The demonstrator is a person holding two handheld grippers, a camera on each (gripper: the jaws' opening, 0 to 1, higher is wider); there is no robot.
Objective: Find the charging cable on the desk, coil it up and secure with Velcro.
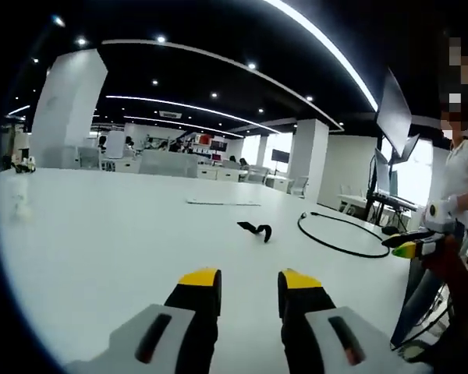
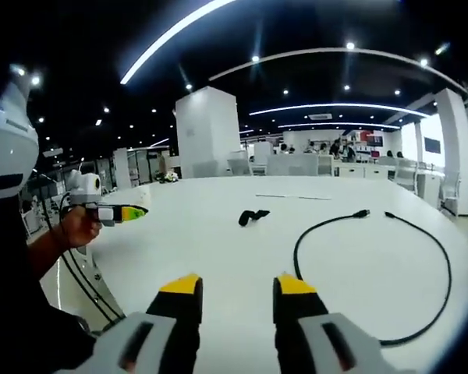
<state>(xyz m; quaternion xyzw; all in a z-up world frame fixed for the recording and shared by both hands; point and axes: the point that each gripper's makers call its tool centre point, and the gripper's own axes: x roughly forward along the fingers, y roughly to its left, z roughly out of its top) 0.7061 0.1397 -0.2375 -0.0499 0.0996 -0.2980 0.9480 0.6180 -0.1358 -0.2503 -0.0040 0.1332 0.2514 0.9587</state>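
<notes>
A black charging cable point(image 1: 337, 248) lies in a loose open loop on the white desk point(image 1: 101, 241), right of centre. A short black Velcro strap point(image 1: 255, 228) rests curled just left of it. My left gripper point(image 1: 249, 280) hovers open over the near desk, well short of both. In the right gripper view the cable point(image 2: 300, 243) curves ahead and to the right, and the strap point(image 2: 253, 216) sits beyond my open right gripper point(image 2: 238, 287). Each gripper appears in the other's view: the right gripper point(image 1: 408, 248) and the left gripper point(image 2: 122, 212), held in a hand.
A person in a white top point(image 1: 462, 175) stands at the desk's right edge. A thin flat strip point(image 1: 222, 202) lies farther back on the desk. Light stands and a monitor point(image 1: 394, 109) rise behind the cable. White pillars and office desks fill the background.
</notes>
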